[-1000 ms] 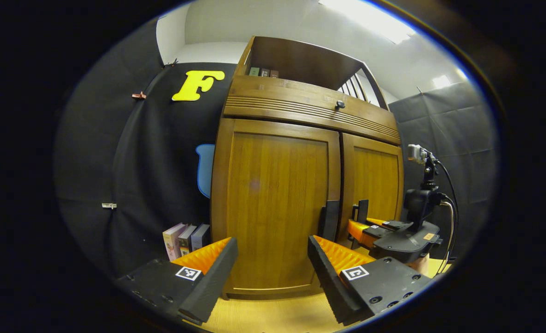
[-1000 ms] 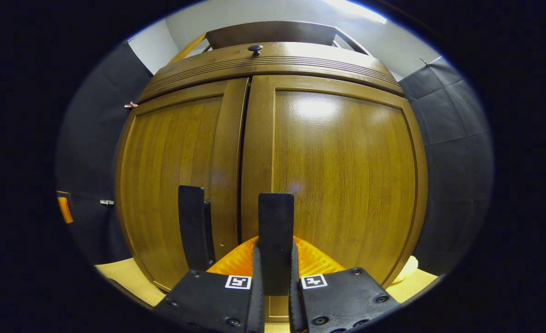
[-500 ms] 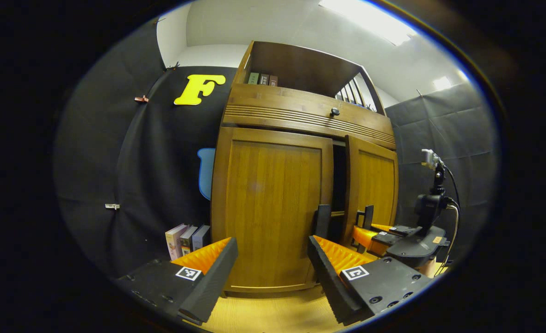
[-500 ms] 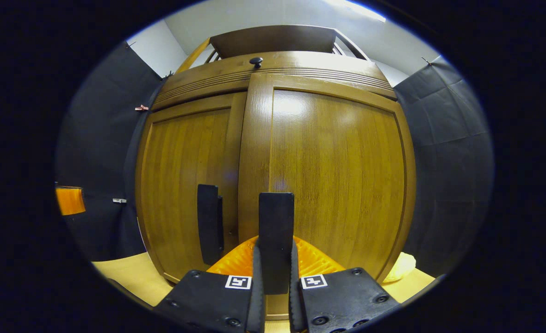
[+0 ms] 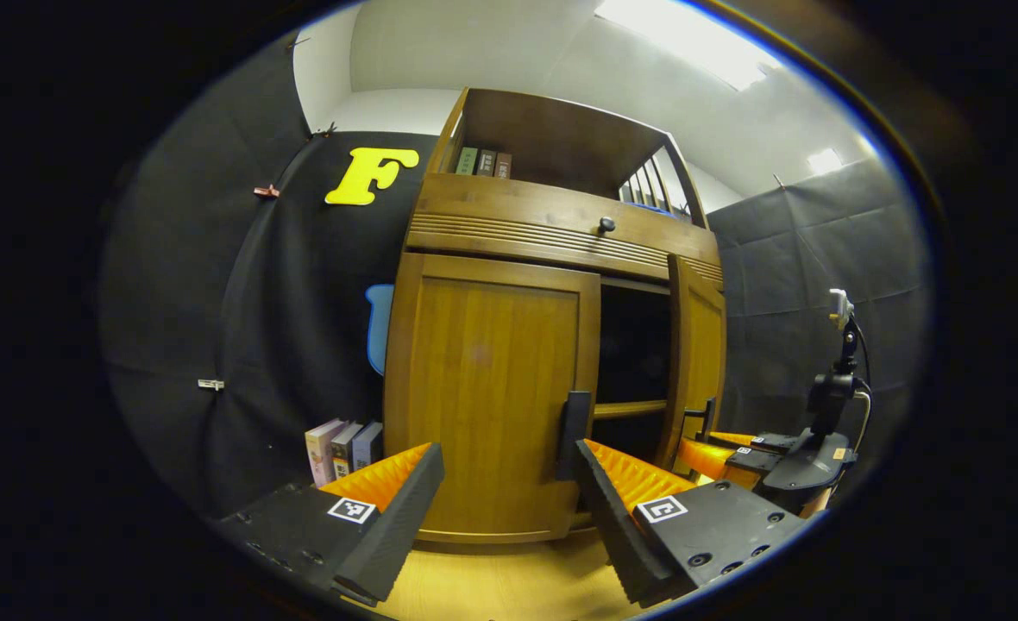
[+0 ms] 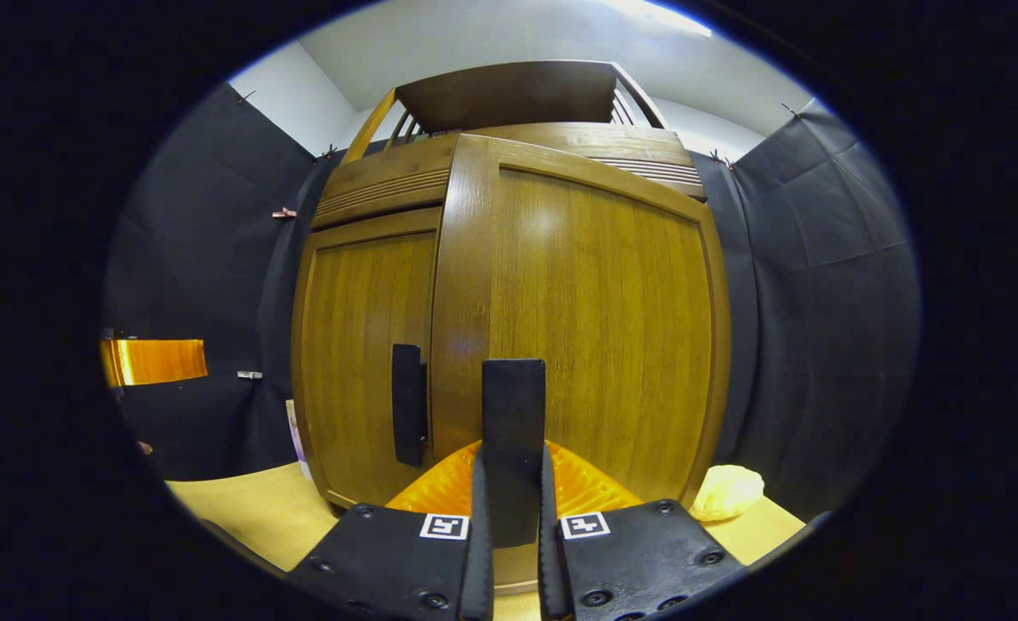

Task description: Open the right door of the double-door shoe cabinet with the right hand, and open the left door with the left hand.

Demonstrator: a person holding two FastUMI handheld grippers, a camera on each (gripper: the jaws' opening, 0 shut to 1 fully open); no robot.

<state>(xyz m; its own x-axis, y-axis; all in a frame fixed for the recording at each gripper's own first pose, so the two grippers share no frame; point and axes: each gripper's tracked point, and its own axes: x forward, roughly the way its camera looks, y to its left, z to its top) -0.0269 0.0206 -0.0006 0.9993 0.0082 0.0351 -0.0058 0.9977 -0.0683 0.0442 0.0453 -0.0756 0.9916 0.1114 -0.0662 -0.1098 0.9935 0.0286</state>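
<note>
The wooden shoe cabinet (image 5: 509,224) stands in front of me. Its left door (image 5: 483,388) is closed, with a dark upright handle (image 5: 574,423) at its inner edge. The right door (image 5: 699,354) stands swung out, baring a dark interior (image 5: 634,345). My left gripper (image 5: 506,453) hangs open a short way before the left door, holding nothing. In the right gripper view, my right gripper (image 6: 513,457) is shut on the right door's handle (image 6: 513,414), with the right door (image 6: 595,328) angled outward and the left door (image 6: 362,345) behind it. The right gripper (image 5: 709,423) also appears at the door's edge.
Several books (image 5: 341,444) stand on the floor left of the cabinet, and more (image 5: 483,161) on its top shelf. A drawer knob (image 5: 606,225) sits above the doors. A shelf board (image 5: 630,408) crosses the interior. A pale yellowish lump (image 6: 726,492) lies right of the cabinet.
The right door has swung from closed to well open, drawn by the right gripper. The left gripper has drawn back slightly from the cabinet and stays open.
</note>
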